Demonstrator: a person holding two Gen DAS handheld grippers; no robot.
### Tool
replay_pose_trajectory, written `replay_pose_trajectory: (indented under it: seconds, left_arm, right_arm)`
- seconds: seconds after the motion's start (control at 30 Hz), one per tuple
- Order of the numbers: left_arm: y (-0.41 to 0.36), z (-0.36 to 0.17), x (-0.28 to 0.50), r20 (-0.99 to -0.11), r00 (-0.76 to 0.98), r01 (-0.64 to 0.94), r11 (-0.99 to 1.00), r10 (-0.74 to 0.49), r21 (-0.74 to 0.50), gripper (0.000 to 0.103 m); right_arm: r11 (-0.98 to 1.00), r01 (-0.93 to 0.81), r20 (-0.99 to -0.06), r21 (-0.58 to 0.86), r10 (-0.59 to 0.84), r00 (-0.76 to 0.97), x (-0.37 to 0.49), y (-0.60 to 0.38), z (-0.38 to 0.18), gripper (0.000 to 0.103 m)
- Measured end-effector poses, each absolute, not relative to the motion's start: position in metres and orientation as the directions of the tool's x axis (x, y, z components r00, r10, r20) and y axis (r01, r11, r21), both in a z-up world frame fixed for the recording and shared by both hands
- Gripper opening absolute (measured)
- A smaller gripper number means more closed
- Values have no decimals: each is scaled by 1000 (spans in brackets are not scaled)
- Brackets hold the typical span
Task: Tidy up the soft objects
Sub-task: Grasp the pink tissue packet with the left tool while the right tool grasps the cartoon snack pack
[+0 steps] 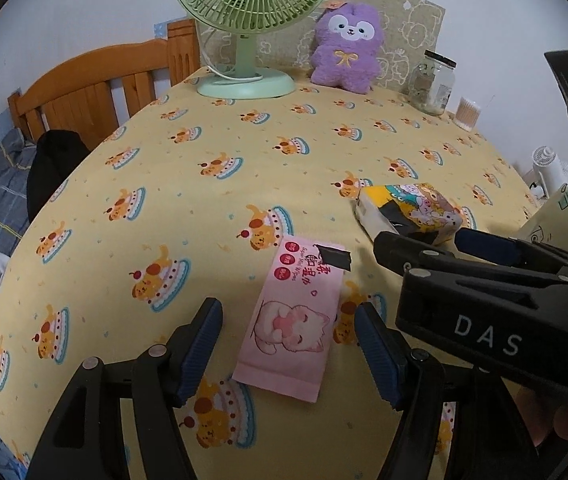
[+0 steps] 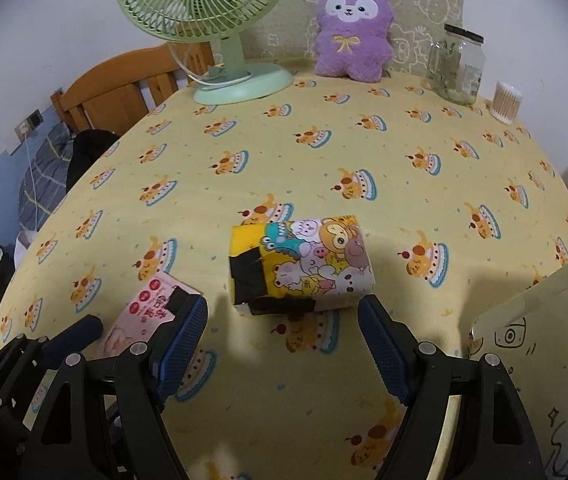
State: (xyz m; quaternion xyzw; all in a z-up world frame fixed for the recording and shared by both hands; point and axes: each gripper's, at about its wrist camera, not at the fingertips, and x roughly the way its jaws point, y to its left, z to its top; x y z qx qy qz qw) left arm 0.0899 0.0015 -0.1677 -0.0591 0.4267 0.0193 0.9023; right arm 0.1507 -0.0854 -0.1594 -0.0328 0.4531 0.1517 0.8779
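Note:
A flat pink wipes pack (image 1: 294, 320) with a cat print lies on the yellow tablecloth (image 1: 204, 208), between the open fingers of my left gripper (image 1: 288, 352). Its corner also shows in the right wrist view (image 2: 148, 312). A yellow cartoon tissue pack (image 2: 304, 266) with black tape lies just ahead of my right gripper (image 2: 284, 344), which is open and empty. In the left wrist view the tissue pack (image 1: 412, 210) sits at the right, with the right gripper (image 1: 436, 248) reaching toward it. A purple plush toy (image 2: 352, 28) sits upright at the back.
A green desk fan (image 2: 208, 20) stands at the back left. A glass jar (image 2: 458, 66) and a cotton swab tub (image 2: 506, 102) stand at the back right. A pale cartoon bag (image 2: 544, 356) is at the near right. A wooden bed frame (image 1: 96, 88) lies beyond the left edge.

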Motion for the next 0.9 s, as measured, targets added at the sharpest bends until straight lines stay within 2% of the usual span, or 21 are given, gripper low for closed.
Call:
replay_pose_trajectory:
  seconds: [0.47,0.57,0.6,0.63,0.67,0.73,0.9]
  left_arm:
    - [1,-169,94,-771,637,-95,993,9,-68,70]
    - [6,-168,93,-770,637,-118,990,18,-75,58]
    - [8,-168,93,-769,638,-126,989,18,-81,52]
    - [10,-167,93,-769,640,-134,987,16,-91,46]
    - [12,-167,93,-769,640,-140,985,15,-97,44]
    - [16,-166,93,-769,639,-146,982,2,-118,42]
    - [17,-165,92,-772,636,-147,980,-7,-130,41]
  right_arm:
    - [957,-279,-815,83,226,533,159,-85,-168,80]
    - [957,-280,-816,76,221,534,159,-85,-168,80]
    - [957,-279,-815,74,219,536,159,-85,-167,77]
    - [958,-278,-814,71,217,539,159,-85,-167,67]
    - [959,-277,-815,67,213,538,159,-85,-167,62]
    - [959,-275,-815,66,211,540,158,-86,-166,44]
    - [959,-278,-818,56,204,538,158,-85,-164,21]
